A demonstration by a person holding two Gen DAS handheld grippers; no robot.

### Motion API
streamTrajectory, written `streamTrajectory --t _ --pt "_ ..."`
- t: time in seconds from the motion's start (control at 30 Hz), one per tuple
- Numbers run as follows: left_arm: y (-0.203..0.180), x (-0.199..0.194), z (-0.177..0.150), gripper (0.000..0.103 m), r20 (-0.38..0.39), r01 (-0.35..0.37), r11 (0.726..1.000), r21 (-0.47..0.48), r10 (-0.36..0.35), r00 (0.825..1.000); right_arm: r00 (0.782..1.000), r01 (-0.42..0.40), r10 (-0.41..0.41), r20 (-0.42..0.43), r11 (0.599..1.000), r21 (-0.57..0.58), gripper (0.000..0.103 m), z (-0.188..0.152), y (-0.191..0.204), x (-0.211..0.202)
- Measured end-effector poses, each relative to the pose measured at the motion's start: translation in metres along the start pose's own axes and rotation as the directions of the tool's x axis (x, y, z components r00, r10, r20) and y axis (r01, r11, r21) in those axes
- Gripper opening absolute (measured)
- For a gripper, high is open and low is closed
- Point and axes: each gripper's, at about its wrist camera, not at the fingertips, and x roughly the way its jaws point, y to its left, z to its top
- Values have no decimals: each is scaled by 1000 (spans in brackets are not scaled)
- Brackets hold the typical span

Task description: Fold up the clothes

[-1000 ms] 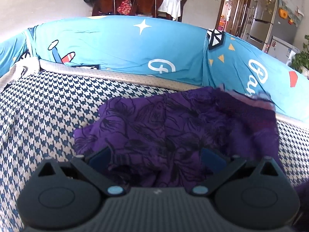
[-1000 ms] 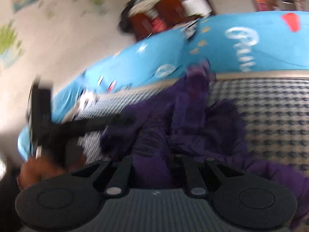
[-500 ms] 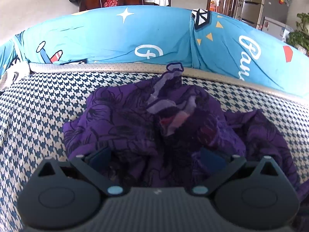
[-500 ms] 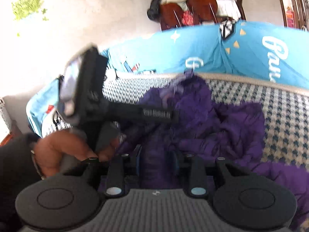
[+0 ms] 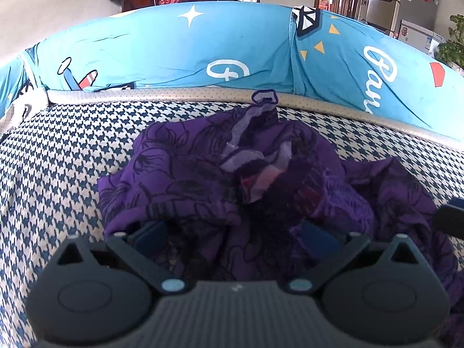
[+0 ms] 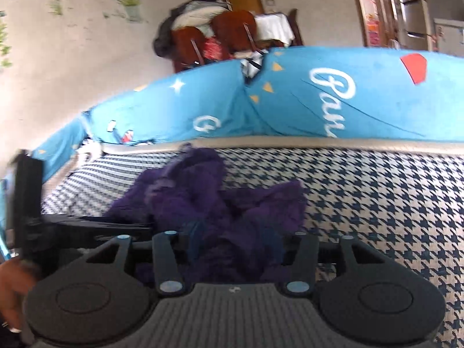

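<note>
A crumpled purple garment (image 5: 203, 179) with dark flower outlines lies in a heap on the houndstooth sofa seat (image 5: 58, 159). A thin strap loop (image 5: 264, 98) sticks up at its far end. My left gripper (image 5: 235, 232) stands open and wide at the near edge of the heap, with cloth lying loose between its fingers. In the right wrist view the same garment (image 6: 208, 191) sits just ahead of my right gripper (image 6: 236, 235). Its jaws are opening, with purple cloth between them and the pads apart. From the left, my left gripper (image 6: 145, 226) reaches into the heap.
Blue printed back cushions (image 5: 174, 52) run along the far side of the seat (image 6: 377, 203), behind a beige piped edge. A hand (image 6: 11, 290) holds the left gripper at the lower left. Chairs, a doorway and a fridge stand beyond the sofa.
The right gripper's jaws have spread off the purple cloth and it has drawn back. The garment, earlier held up and stretched, has dropped into a heap. The left gripper has kept its place.
</note>
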Motion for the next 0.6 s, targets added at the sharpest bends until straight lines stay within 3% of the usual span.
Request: streamTrajectory --t 0.2,0.37,0.4,0.53,0.6 --pt "1 -1 0 103 -2 5 1000 -4 -5 1000 996 50 -48 -70 998 30 68 1 -11 30" --pt "1 -1 -1 103 -3 6 1000 -3 -6 1000 994 34 -29 -109 998 48 68 -6 -14 44" --pt "1 -1 -1 103 -3 6 1000 -2 -6 1000 993 32 -26 -114 998 45 65 -6 -14 46" --pt "1 -1 -1 103 -5 6 1000 -4 -6 1000 993 37 -31 -117 998 44 28 -6 -15 49" --pt "1 -1 -1 103 -2 5 1000 -5 -5 1000 994 45 -40 -105 998 48 24 -5 -17 47"
